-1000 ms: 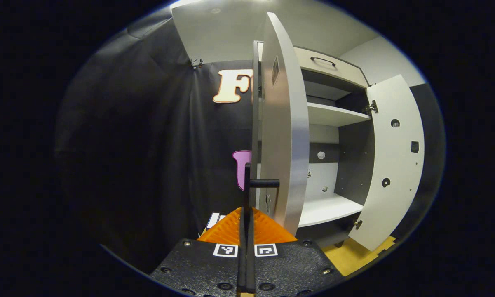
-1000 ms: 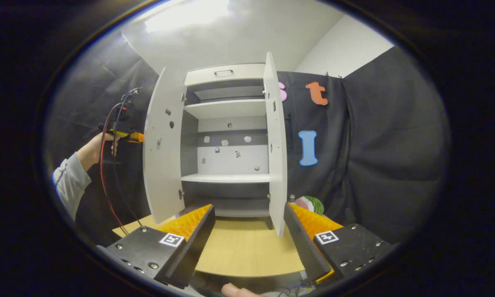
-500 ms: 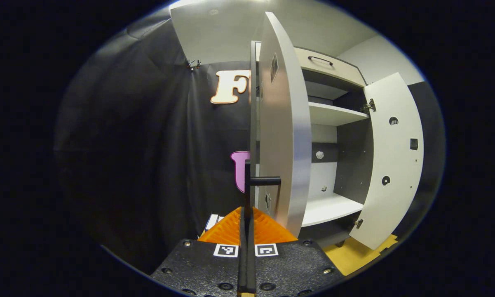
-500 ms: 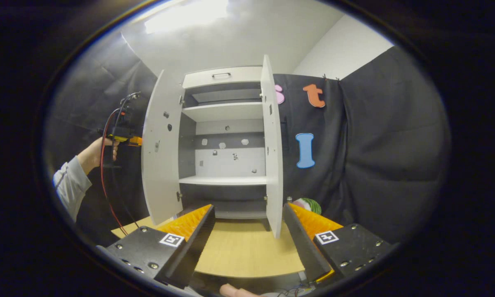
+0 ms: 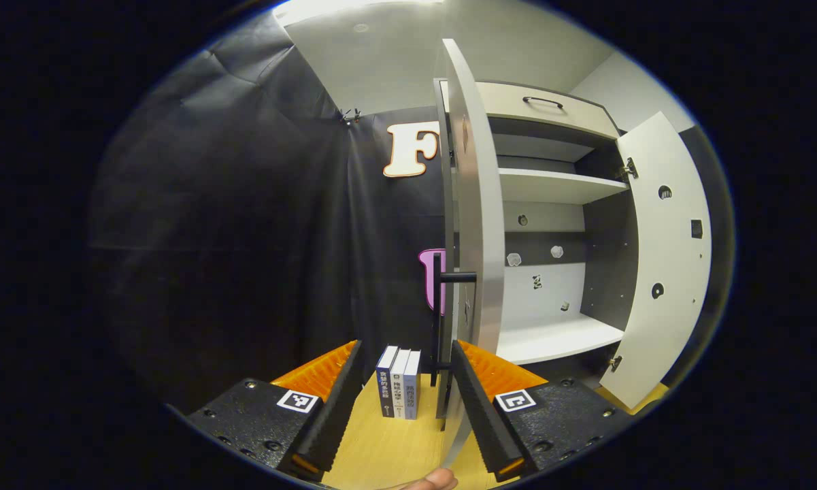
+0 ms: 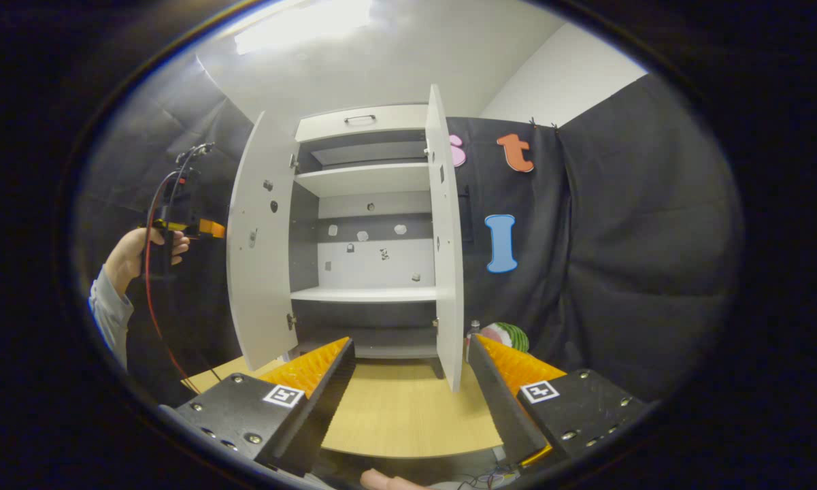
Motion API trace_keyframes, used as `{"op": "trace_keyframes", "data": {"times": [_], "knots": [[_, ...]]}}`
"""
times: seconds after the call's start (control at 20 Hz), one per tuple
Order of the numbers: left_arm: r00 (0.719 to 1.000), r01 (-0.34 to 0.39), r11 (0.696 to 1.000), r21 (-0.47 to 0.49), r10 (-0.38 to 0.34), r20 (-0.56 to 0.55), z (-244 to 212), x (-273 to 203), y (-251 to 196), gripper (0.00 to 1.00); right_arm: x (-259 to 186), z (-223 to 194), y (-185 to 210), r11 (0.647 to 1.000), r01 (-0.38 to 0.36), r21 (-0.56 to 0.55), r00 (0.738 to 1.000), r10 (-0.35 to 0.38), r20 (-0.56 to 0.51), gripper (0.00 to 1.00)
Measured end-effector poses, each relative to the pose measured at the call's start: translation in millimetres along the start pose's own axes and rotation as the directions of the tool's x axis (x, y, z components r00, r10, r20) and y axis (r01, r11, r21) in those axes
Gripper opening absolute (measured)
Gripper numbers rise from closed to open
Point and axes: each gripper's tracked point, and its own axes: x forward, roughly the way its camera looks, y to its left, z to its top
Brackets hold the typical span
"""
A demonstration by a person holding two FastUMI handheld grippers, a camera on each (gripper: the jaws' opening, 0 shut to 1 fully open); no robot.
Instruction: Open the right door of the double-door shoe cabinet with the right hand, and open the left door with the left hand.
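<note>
In the left gripper view, the left tongs (image 5: 401, 408) stand wide open and hold nothing, with the black bar handle (image 5: 439, 309) of the white left cabinet door (image 5: 479, 224) rising between the spread fingers, touched by neither. In the right gripper view a hand (image 6: 132, 248) holds those tongs just beside that door's outer face. Both doors of the white double-door shoe cabinet (image 6: 364, 126) stand swung out, the white right cabinet door (image 6: 445, 231) edge-on, so the opening looks done. My judgement: the step in hand is backing off, and it goes well if the left tongs draw straight back without clipping the handle or nudging the door. The right tongs (image 6: 411, 388) are also wide open and empty, over the pale wooden surface (image 6: 394, 415). The cabinet's 2 white shelves (image 6: 367, 294) carry nothing. 3 upright books (image 5: 398, 381) stand left of the cabinet.
</note>
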Motion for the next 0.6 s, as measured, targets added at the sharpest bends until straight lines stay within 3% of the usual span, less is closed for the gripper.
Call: {"op": "trace_keyframes", "data": {"times": [0.1,0.15,0.6], "knots": [[1.0,0.02,1.0,-0.023,-0.021,-0.007,-6.9,-24.1,-13.5,0.87,-0.1,1.7,1.2,1.0,-0.006,-0.002,1.0,0.006,0.004,0.99],[1.0,0.023,1.0,-0.021,-0.023,0.002,-9.3,-33.8,-15.9,0.97,0.2,2.8,1.1,1.0,-0.009,-0.004,1.0,0.009,0.007,0.99],[0.999,0.045,0.998,-0.037,-0.045,0.014,-49.2,-145.1,-65.7,0.96,-17.8,15.3,17.3,0.998,-0.046,-0.046,0.999,0.047,0.026,1.0]]}}
